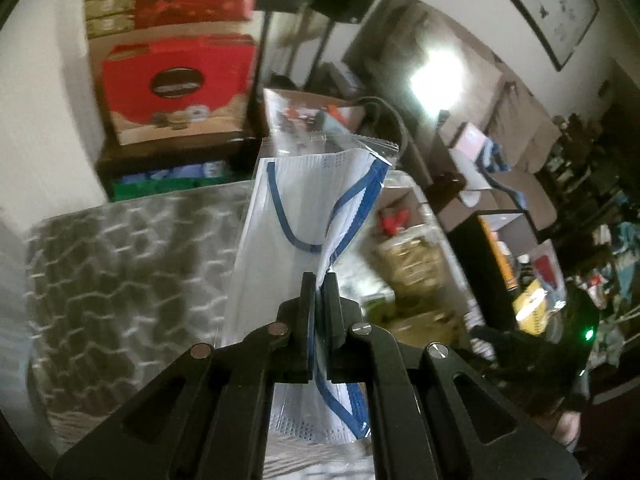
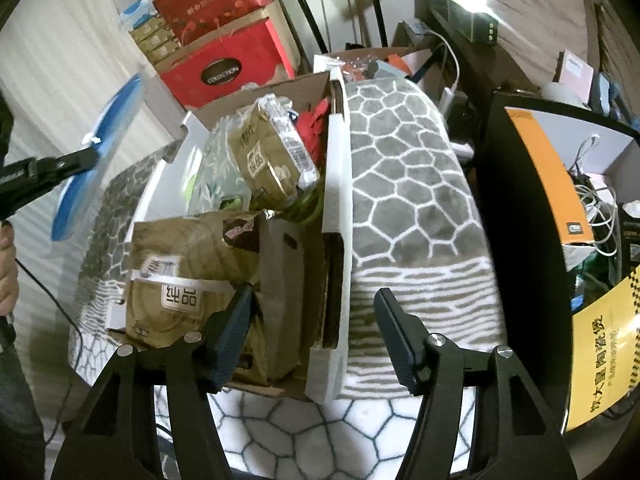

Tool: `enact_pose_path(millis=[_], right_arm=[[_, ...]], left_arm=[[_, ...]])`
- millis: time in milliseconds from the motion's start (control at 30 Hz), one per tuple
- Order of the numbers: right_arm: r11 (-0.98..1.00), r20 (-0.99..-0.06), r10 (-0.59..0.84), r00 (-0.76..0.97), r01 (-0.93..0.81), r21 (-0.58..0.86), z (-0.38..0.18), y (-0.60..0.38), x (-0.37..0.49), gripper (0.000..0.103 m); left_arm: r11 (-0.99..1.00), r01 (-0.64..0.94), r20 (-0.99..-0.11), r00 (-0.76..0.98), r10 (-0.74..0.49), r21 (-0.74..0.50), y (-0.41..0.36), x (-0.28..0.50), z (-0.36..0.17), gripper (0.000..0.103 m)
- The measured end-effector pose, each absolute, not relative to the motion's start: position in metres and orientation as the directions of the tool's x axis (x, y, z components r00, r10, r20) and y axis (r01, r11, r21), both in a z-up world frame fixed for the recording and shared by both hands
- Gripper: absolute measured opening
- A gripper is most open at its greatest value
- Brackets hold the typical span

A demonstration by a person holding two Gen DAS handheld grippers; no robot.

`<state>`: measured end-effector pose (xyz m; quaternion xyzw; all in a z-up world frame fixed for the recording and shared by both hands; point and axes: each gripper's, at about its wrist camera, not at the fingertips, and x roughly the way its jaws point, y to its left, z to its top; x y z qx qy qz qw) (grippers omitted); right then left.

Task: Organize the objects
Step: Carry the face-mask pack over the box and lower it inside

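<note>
My left gripper (image 1: 319,280) is shut on a clear zip bag of white face masks with blue ear loops (image 1: 304,200) and holds it in the air above the grey patterned blanket (image 1: 120,248). In the right wrist view the same bag (image 2: 96,160) hangs edge-on from the left gripper's fingers (image 2: 68,166) at the far left, left of the box. My right gripper (image 2: 312,320) is open and empty, just above the near end of an open cardboard box (image 2: 336,216). The box holds brown snack bags (image 2: 180,276), a brown packet pack (image 2: 268,152) and something red (image 2: 318,120).
The box rests on the grey-and-white honeycomb blanket (image 2: 404,184). Red gift boxes (image 2: 224,60) are stacked behind it on a dark shelf. A black cabinet (image 2: 520,200) with an orange box and cables stands to the right. A yellow sign (image 2: 604,344) is at the lower right.
</note>
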<state>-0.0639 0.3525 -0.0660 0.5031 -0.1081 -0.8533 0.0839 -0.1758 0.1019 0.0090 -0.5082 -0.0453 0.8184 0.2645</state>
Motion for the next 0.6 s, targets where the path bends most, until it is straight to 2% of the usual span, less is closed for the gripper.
enact_pose_path(millis=[167,433,533,600], right_arm=[[-0.965,-0.840,-0.236,-0.488,0.017,0.261,-0.064,0.360,-0.062,0.065],[-0.970,-0.849,-0.221,-0.479,0.015,0.244,-0.068,0.360,-0.063,0.065],[-0.970,-0.849,-0.220,-0.481,0.013,0.244,-0.068,0.360,-0.063,0.065],[-0.972,-0.849,-0.212,-0.485,0.012,0.236,-0.068,0.358,-0.063,0.065]], left_arm=[[-0.805,-0.392,-0.770,-0.292,0.568,-0.445,0.140,-0.185,0.008,0.003],[-0.881,-0.292,-0.862,-0.242,0.445,-0.373,0.172,-0.191,-0.033,0.004],[-0.894,-0.236,-0.879,-0.208,0.429,-0.381,0.174,-0.188,-0.049,0.006],[-0.891,-0.213,-0.876,-0.195,0.442,-0.402,0.173,-0.187,-0.055,0.012]])
